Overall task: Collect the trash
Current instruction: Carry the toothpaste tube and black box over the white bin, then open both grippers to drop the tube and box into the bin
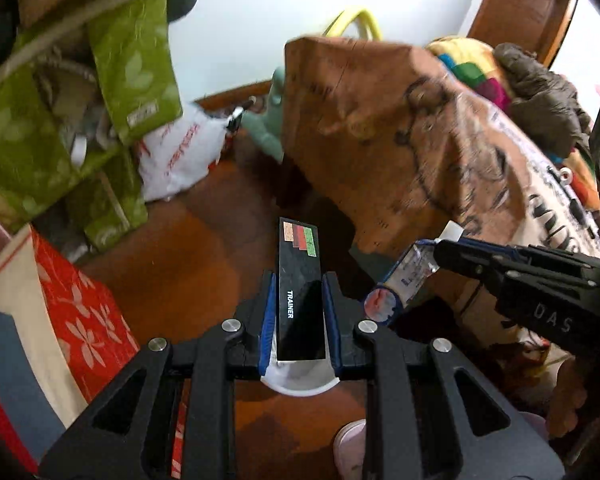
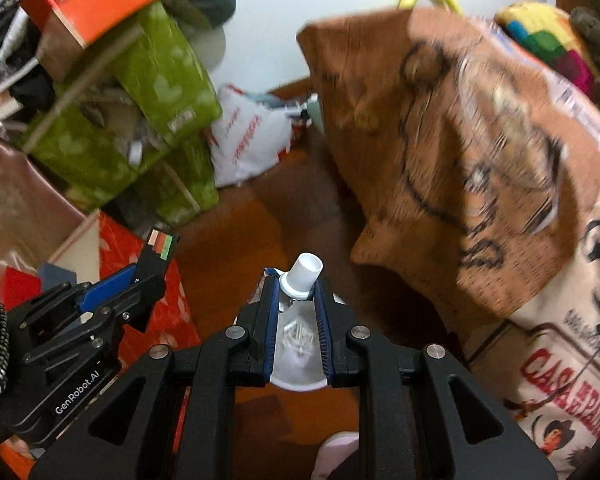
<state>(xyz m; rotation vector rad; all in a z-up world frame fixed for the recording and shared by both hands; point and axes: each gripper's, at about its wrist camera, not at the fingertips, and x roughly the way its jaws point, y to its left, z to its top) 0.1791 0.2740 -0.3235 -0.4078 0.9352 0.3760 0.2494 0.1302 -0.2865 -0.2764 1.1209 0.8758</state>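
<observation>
Jaws of the left gripper (image 1: 299,312) pinched a stiff, light black box (image 1: 300,288); the right gripper (image 2: 297,312) squeezed a soft tube (image 2: 300,320) below its cap.

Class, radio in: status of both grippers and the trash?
Left gripper shut on black box. Right gripper shut on white-capped tube. Brown bag ahead.

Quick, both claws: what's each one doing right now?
Left claw: shut on a black box marked TRAINER.
Right claw: shut on a white-capped tube.
</observation>
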